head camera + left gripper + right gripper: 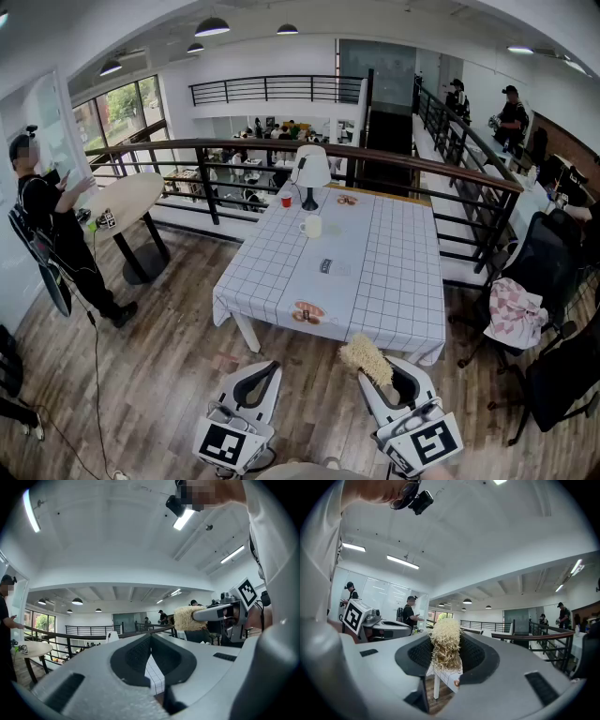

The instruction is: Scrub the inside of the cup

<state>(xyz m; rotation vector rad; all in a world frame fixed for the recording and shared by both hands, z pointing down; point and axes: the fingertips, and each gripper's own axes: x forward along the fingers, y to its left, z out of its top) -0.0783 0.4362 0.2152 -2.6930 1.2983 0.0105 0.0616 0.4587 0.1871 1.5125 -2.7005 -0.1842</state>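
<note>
Standing short of the near edge of the table [394, 281], with both grippers over the wooden floor and neither over the cloth.

- Right gripper [392, 377]: clenched on a straw-coloured fibrous scrubber [364, 356]. The right gripper view shows the bundle pinched between the jaws, with its bushy end sticking out past the tips. Judgement: it is held this way so the free end can go into the cup first.
- Left gripper [262, 377]: jaws closed together, nothing between them. Only the checked cloth shows through the gap in its own view. Judgement: this gripper is kept free to steady the cup.
- Cup [311, 226]: cream mug, upright, toward the far edge of the table and left of centre. It is just in front of the lamp [309, 171], with a small red cup [287, 200] nearby. It is well apart from both grippers.

Judgement: scrubbing has not begun. The next move is a long reach across the table, and the lamp base beside the mug could get knocked.
</note>
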